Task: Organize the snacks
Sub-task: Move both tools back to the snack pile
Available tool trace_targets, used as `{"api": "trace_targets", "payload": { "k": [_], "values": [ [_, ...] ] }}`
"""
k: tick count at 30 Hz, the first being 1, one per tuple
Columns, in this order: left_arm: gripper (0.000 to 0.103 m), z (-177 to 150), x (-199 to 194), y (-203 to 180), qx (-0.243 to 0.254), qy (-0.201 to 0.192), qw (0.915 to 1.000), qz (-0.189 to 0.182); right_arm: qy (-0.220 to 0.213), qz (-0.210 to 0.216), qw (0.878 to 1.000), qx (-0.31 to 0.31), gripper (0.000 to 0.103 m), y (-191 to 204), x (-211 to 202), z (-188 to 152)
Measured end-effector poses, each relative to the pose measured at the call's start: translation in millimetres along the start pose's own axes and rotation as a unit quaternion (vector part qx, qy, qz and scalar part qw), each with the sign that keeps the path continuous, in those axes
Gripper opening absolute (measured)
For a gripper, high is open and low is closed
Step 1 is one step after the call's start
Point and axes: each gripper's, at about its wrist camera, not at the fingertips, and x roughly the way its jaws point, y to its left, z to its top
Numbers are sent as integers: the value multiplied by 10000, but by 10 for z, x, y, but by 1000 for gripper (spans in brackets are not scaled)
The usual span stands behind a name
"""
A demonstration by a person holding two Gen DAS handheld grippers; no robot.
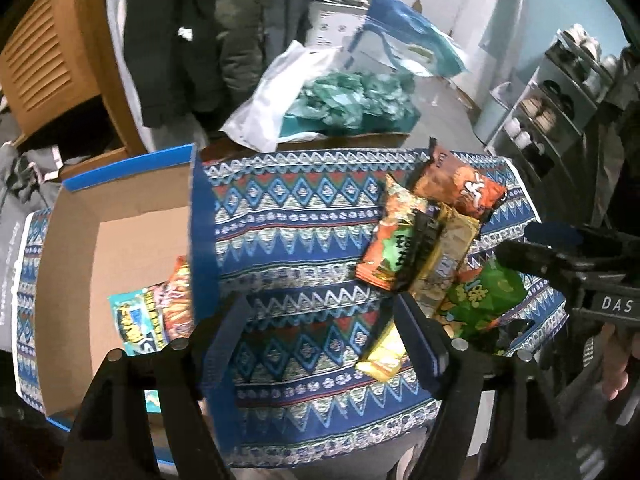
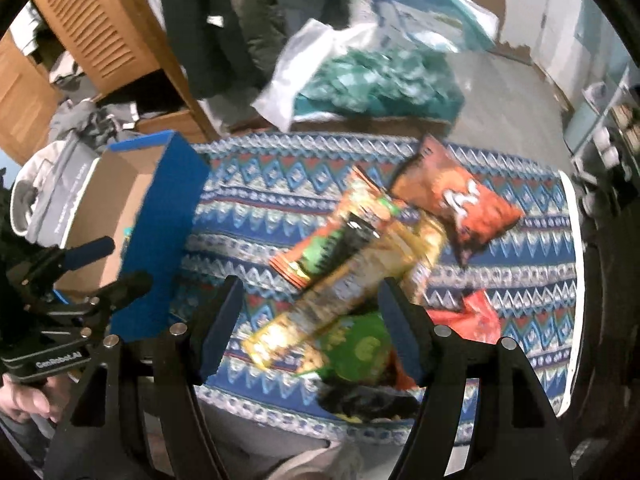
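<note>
A pile of snack packets lies on the patterned cloth (image 1: 304, 216): an orange packet (image 1: 460, 188), an orange-green packet (image 1: 394, 240), a gold packet (image 1: 444, 268), a green packet (image 1: 480, 300) and a small yellow packet (image 1: 384, 354). On the left stands an open blue cardboard box (image 1: 120, 224) holding a few snack packets (image 1: 152, 316). My left gripper (image 1: 320, 332) is open over bare cloth between box and pile. My right gripper (image 2: 312, 332) is open above the gold packet (image 2: 320, 300) and green packet (image 2: 360, 352), with a red packet (image 2: 472, 316) beside them.
Behind the cloth lie a white plastic bag (image 1: 272, 100) and a box of teal wrappers (image 1: 356, 100). Dark coats (image 1: 180, 40) hang at the back, a wooden cabinet (image 1: 52, 48) stands on the left, and a shoe rack (image 1: 560, 96) on the right. The table's front edge is close below the grippers.
</note>
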Motion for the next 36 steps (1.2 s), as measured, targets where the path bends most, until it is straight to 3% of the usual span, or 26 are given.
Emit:
{"api": "trace_targets", "payload": {
  "k": [15, 27, 28, 29, 31, 32, 36],
  "values": [
    [78, -72, 519, -366, 242, 322, 9992, -53, 632, 134, 9958, 641, 71, -439, 420, -280],
    [78, -88, 786, -394, 161, 471, 9987, -113, 919, 315, 9899, 1034, 71, -548, 751, -331],
    [78, -88, 796, -394, 150, 482, 9987, -121, 932, 324, 9894, 1061, 69, -559, 777, -332],
    [78, -87, 804, -395, 140, 488, 9986, -133, 949, 334, 9889, 1091, 60, -578, 807, -337],
    [78, -84, 813, -403, 145, 490, 9986, -166, 954, 399, 9882, 1128, 54, -606, 837, -338],
    [78, -80, 819, -410, 156, 499, 9985, -179, 935, 385, 9884, 1137, 44, -613, 834, -334],
    [78, -63, 853, -473, 241, 511, 9982, -184, 832, 415, 9894, 1112, 39, -676, 760, -319]
  ]
}}
